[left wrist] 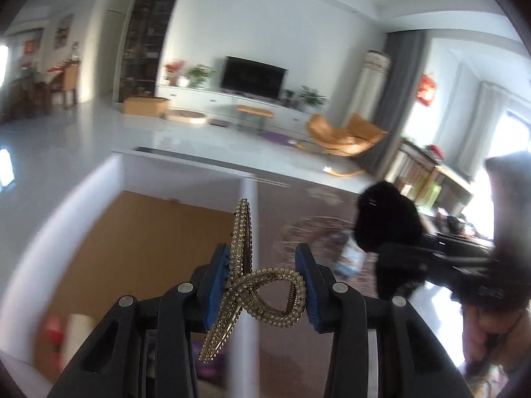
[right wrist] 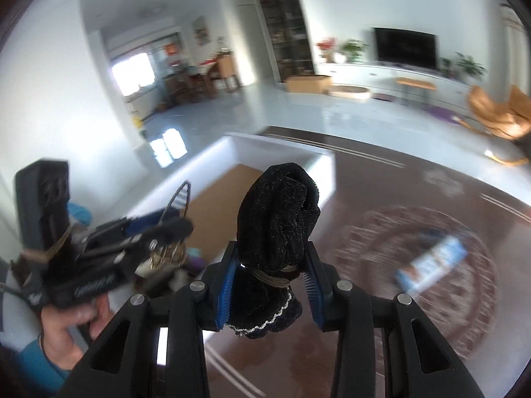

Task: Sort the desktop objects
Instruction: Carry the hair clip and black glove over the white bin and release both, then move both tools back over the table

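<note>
My left gripper [left wrist: 265, 265] is shut on a gold pearl-studded hair clip [left wrist: 255, 285] and holds it in the air over the right wall of a white box [left wrist: 186, 172] with a brown floor. My right gripper [right wrist: 270, 265] is shut on a black velvet scrunchie with lace trim [right wrist: 277, 229], held up above the dark brown table [right wrist: 381, 348] just right of the same white box [right wrist: 282, 152]. In the left wrist view the scrunchie [left wrist: 386, 219] appears at right; in the right wrist view the left gripper [right wrist: 156, 232] appears at left.
A small blue and white packet [right wrist: 431, 265] lies on a round patterned mat [right wrist: 415, 265] on the table; it also shows in the left wrist view [left wrist: 348, 258]. Several small items lie at the near end of the box [right wrist: 179, 275]. A living room lies beyond.
</note>
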`<state>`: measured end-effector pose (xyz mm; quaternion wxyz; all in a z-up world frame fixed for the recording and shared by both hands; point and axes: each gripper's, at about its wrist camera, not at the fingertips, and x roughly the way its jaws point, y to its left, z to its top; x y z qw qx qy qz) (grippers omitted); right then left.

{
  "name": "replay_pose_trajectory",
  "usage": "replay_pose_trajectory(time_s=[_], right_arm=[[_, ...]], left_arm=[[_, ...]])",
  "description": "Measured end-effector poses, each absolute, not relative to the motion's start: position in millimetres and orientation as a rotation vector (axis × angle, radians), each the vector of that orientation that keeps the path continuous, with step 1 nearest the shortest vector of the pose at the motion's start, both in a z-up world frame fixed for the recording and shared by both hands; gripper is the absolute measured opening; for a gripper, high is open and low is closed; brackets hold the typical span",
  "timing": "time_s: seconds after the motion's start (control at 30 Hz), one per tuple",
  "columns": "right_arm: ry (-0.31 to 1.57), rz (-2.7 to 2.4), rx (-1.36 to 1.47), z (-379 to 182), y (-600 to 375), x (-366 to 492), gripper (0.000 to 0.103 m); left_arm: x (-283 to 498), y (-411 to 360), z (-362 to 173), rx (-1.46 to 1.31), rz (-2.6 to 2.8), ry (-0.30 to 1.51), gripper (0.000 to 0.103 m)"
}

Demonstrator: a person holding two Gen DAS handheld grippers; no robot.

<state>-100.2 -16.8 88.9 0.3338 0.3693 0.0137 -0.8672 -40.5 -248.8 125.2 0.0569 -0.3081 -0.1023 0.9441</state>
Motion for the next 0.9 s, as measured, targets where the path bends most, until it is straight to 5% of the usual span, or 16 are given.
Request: replay_pose_trajectory(time_s=[0.27,0.33,0.37,0.4,0.43,0.47,0.7,0.9], right_arm=[[0.082,-2.076,1.004,48.2,-153.7,-99.2,0.04],[0.108,-2.039,1.056,30.3,-176.2,-98.4,0.054],[0.123,-2.028,1.095,21.3,-183.1,-100.6,0.08],[0.124,-2.02,1.136,12.7,-189.0,-102.9,0.093],[0.117,-2.034,1.142,9.7,-188.6,-104.4,0.093],[0.098,-2.038,1.134,8.2,-186.2,-104.6,0.093],[0.094,-2.221,0.99,6.9,-111.6,-101.9,0.103],[0.308,-2.516,1.106,-61.0,22.7,-108.5,0.103]], left_arm=[[-63.3,-343.0,69.2,-1.308,2.934,-0.323,0.041],[-69.0,-353.6,52.6,-1.438,2.903,-0.36,0.046],[-70.5,-357.8,45.1,-1.5,2.901,-0.376,0.053],[-69.7,-360.2,41.5,-1.53,2.913,-0.382,0.07],[-68.0,-363.2,37.3,-1.558,2.949,-0.386,0.084],[-65.2,-365.7,35.5,-1.562,2.963,-0.417,0.085],[-46.3,-361.9,43.7,-1.4,3.049,-0.426,0.085],[-33.7,-296.9,78.4,-1.202,3.046,-0.245,0.085]])
